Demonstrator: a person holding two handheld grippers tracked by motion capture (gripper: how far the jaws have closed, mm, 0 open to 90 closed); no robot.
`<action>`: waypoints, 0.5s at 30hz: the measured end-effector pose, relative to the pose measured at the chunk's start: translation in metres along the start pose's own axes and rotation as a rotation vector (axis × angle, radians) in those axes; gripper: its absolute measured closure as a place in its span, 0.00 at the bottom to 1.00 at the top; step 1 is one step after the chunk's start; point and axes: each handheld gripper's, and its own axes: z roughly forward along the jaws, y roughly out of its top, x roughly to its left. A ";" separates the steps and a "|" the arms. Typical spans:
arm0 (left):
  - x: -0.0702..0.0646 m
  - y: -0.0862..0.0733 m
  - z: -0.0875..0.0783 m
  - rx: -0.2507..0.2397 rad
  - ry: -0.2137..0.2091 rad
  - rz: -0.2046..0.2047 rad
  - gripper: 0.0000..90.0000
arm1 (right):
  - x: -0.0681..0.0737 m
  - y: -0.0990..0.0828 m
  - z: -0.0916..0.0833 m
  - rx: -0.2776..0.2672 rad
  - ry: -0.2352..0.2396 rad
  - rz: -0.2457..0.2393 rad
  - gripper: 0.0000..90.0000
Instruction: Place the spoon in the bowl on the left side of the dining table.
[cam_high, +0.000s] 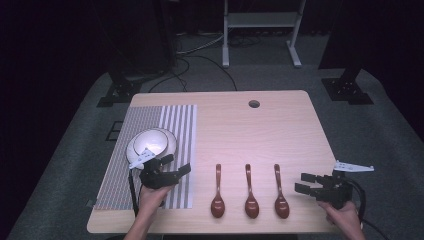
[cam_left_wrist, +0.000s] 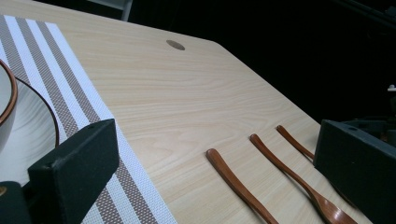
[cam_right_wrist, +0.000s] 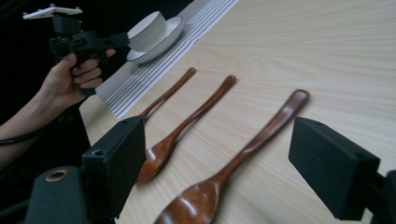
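Note:
Three brown wooden spoons lie side by side near the table's front edge, bowls toward me: left (cam_high: 218, 192), middle (cam_high: 250, 192), right (cam_high: 280, 192). A white bowl (cam_high: 152, 142) sits on a saucer on the striped placemat (cam_high: 175, 125). My left gripper (cam_high: 177, 164) hovers over the placemat just in front of the bowl, open and empty; its own view (cam_left_wrist: 215, 140) looks past the saucer (cam_left_wrist: 32, 130) toward the spoon handles (cam_left_wrist: 238, 182). My right gripper (cam_high: 304, 182) is to the right of the right spoon, open, pointing left. In its view (cam_right_wrist: 219, 140) the nearest spoon (cam_right_wrist: 252, 144) lies between the jaws, untouched.
The wooden table (cam_high: 280, 130) has a round cable hole (cam_high: 254, 104) near its far edge. A white frame (cam_high: 260, 30) and black stands rise from the floor beyond it. The person's left hand (cam_right_wrist: 70, 79) holds the other gripper (cam_right_wrist: 112, 41) beside the bowl (cam_right_wrist: 147, 30).

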 end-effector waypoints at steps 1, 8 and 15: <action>0.000 0.000 0.000 -0.001 -0.001 -0.001 0.00 | 0.002 0.001 0.002 0.000 0.009 -0.006 0.20; -0.003 0.000 0.000 0.004 -0.006 0.008 0.00 | 0.022 0.005 0.023 0.036 0.090 -0.017 0.20; -0.004 -0.001 0.000 0.003 -0.008 0.004 0.00 | 0.038 0.011 0.051 0.107 0.146 -0.036 0.20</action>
